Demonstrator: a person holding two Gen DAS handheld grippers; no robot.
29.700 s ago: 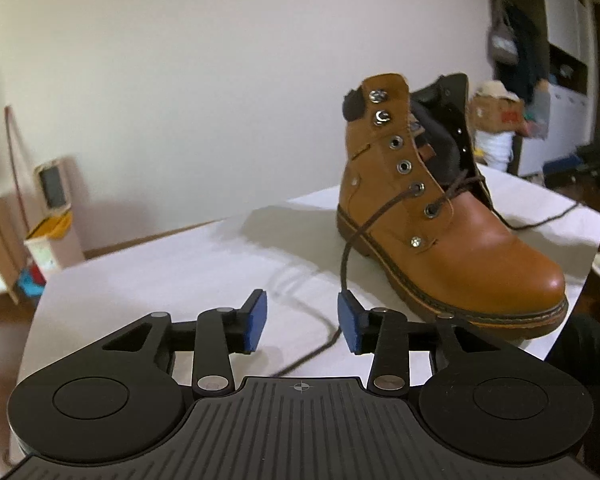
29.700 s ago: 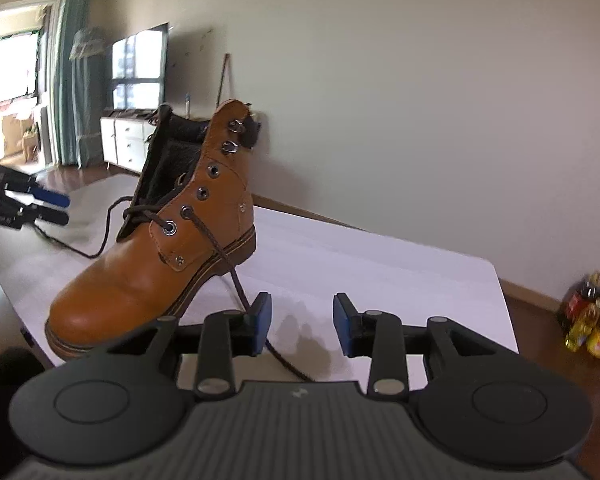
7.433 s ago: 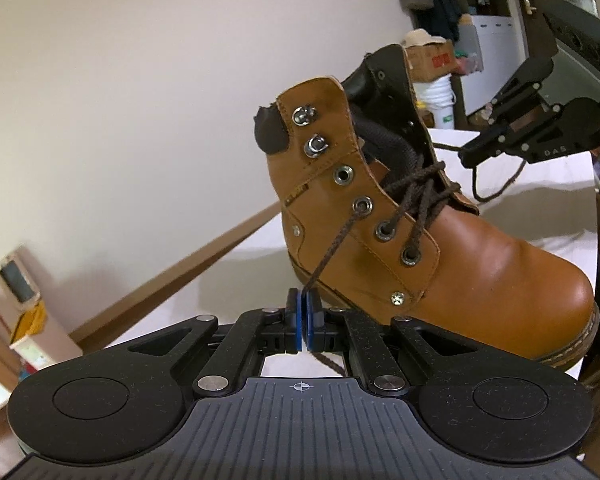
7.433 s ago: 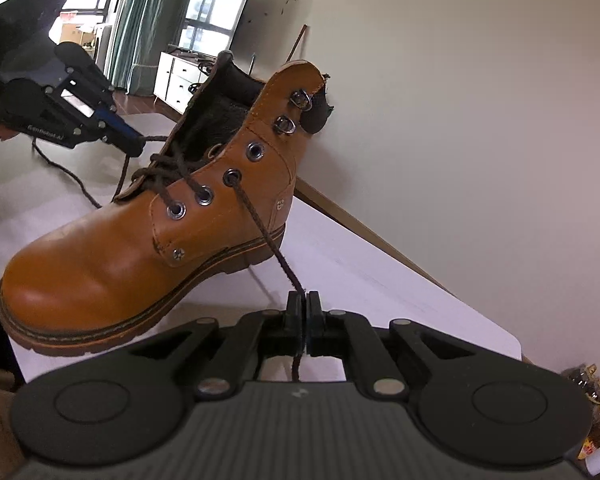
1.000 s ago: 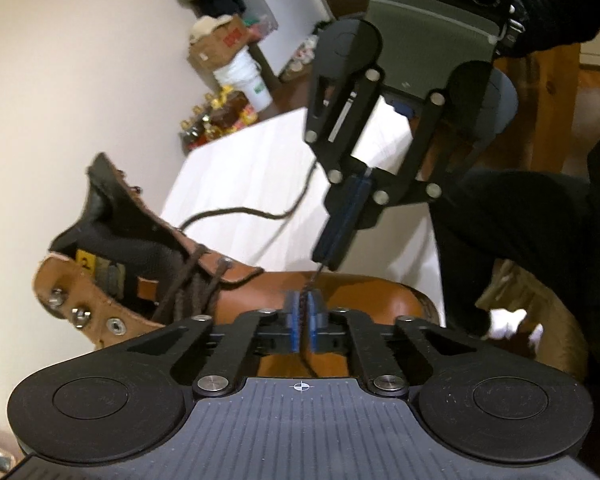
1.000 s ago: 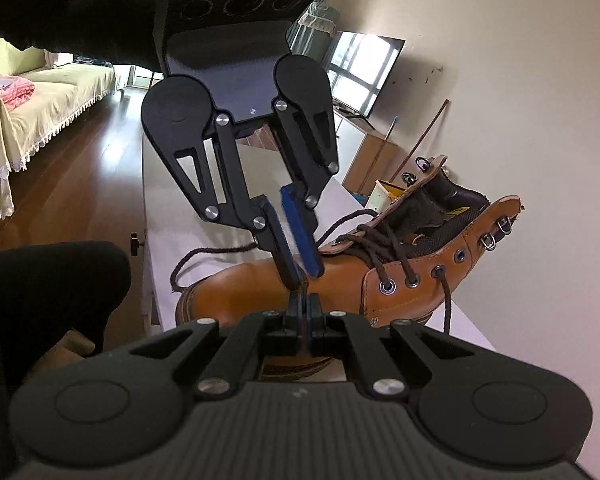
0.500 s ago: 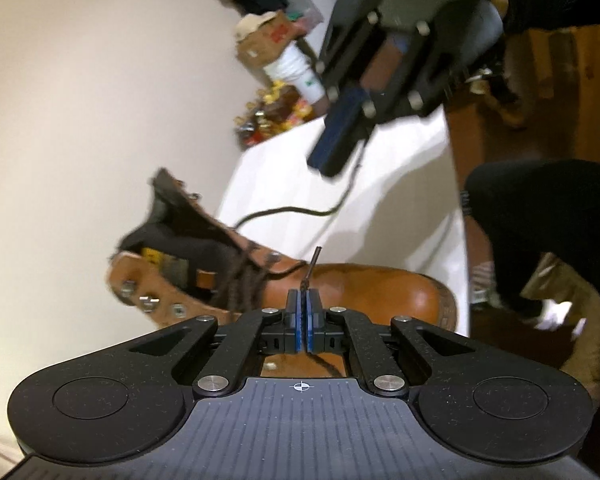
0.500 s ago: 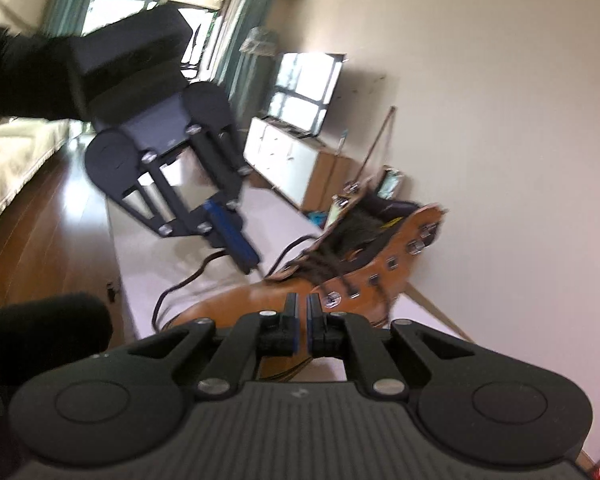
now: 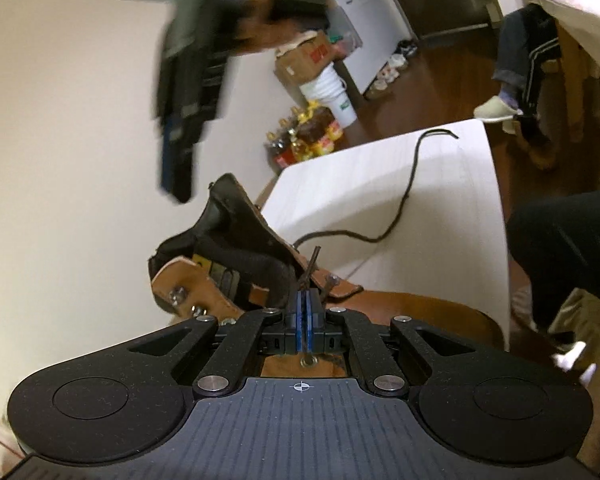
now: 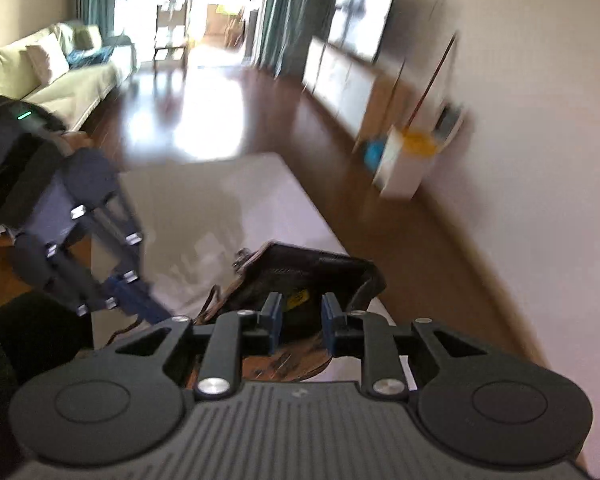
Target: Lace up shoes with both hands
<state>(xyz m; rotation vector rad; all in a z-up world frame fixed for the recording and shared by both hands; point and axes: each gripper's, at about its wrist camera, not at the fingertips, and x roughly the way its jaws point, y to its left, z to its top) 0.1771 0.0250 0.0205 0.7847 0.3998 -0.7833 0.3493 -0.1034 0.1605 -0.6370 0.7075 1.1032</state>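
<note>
Left tongs (image 9: 305, 307) pinch the lace end (image 9: 311, 266) over the boot (image 9: 420, 312); right tongs (image 10: 299, 322) tilt downward, opening, empty.

- The right gripper (image 10: 298, 322) has its jaws opening — nothing is between the blue pads (image 10: 275, 316).
- Below it stands the brown boot (image 10: 300, 272) on the white table (image 10: 220, 208), seen into its dark collar.
- The left gripper (image 10: 156, 312) — blurred — reaches in from the left, beside the boot.

A home living room: a pale sofa (image 10: 60, 68), long curtains (image 10: 276, 12), a wall television (image 10: 360, 12) and dark wooden flooring (image 10: 204, 108) show it.
</note>
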